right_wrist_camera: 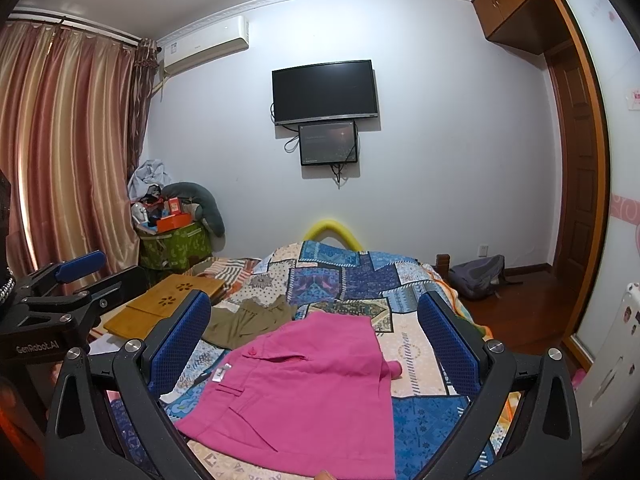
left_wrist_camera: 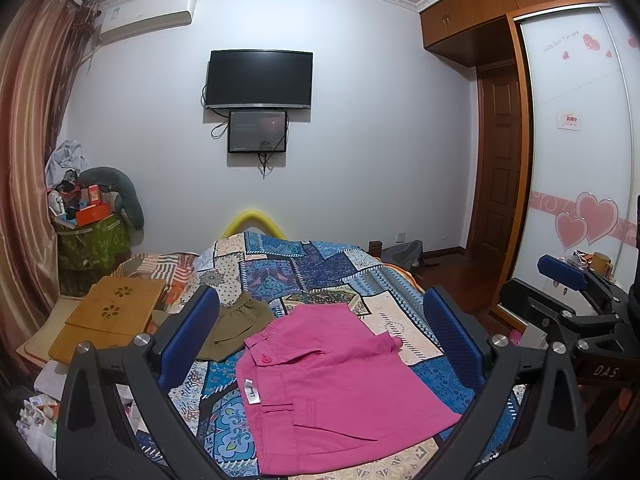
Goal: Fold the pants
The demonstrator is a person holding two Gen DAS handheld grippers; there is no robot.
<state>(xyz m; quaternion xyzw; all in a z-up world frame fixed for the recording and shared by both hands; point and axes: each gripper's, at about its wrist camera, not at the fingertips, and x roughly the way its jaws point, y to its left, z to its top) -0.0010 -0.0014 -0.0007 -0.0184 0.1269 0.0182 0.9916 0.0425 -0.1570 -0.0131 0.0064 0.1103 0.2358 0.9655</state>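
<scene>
Pink pants (left_wrist_camera: 332, 392) lie folded on the patchwork bedspread (left_wrist_camera: 312, 268), waistband with a pink button toward the far left, a white label showing. They also show in the right wrist view (right_wrist_camera: 304, 392). My left gripper (left_wrist_camera: 320, 332) is open and empty, held above the pants. My right gripper (right_wrist_camera: 316, 332) is open and empty above them too; it shows at the right of the left wrist view (left_wrist_camera: 560, 276). The left gripper shows at the left of the right wrist view (right_wrist_camera: 80, 268).
An olive garment (left_wrist_camera: 236, 328) lies on the bed beyond the pants. A wooden lap tray (left_wrist_camera: 112, 312) sits at the bed's left. A full green basket (left_wrist_camera: 92, 240) stands by the curtain. A grey backpack (right_wrist_camera: 476, 276) lies on the floor at right, near the wardrobe (left_wrist_camera: 580, 160).
</scene>
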